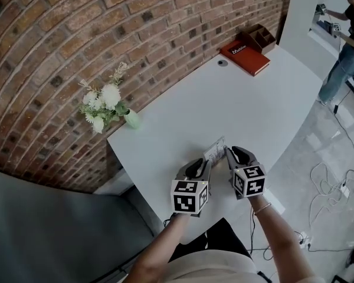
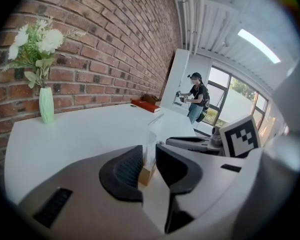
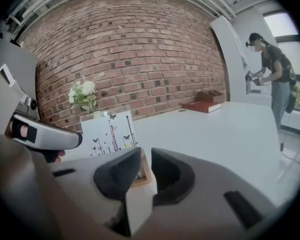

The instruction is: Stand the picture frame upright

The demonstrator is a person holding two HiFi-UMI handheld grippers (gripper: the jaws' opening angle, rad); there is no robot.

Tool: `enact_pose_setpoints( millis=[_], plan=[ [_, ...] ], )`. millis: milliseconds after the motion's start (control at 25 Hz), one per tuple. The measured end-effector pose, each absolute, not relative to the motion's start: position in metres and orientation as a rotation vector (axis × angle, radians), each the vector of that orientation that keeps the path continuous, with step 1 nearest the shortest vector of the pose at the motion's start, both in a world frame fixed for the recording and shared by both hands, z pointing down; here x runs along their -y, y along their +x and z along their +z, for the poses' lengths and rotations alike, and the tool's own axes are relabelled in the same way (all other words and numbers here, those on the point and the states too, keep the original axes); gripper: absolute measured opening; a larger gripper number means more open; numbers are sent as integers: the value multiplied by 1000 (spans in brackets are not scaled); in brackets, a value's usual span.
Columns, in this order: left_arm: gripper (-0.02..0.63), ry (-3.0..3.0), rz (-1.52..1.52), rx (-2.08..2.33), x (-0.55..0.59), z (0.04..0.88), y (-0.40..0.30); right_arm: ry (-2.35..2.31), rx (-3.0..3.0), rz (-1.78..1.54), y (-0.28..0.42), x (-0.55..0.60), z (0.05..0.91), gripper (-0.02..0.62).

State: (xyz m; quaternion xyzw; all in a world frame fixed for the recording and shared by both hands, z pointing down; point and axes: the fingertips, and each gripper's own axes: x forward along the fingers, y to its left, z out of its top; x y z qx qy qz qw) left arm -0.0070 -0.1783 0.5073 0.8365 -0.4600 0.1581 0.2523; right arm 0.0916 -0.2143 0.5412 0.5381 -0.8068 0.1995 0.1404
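With the picture frame (image 1: 215,150) upright near the table's (image 1: 242,99) near edge, the release step is in hand: left tongs (image 1: 207,166) stand parted around its panel, apparently not pressing, while right tongs (image 1: 229,154) grip its wooden base and must next let go gently.

Daylight from the windows (image 2: 235,99) brightens the white table (image 1: 236,111); fisheye distortion bows the brick wall (image 1: 76,40), gripper-view corners vignette black.
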Motion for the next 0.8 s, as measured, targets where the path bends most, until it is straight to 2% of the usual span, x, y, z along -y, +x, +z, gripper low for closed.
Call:
enact_pose_setpoints(
  millis=[400,800],
  plan=[
    [72,2417,388,1323,161,474,-22,1743,2346,553,114,177,496,54],
    [4,2467,347,1391,135,458,-44,1815,2413,599,114,122,462,54]
  ],
)
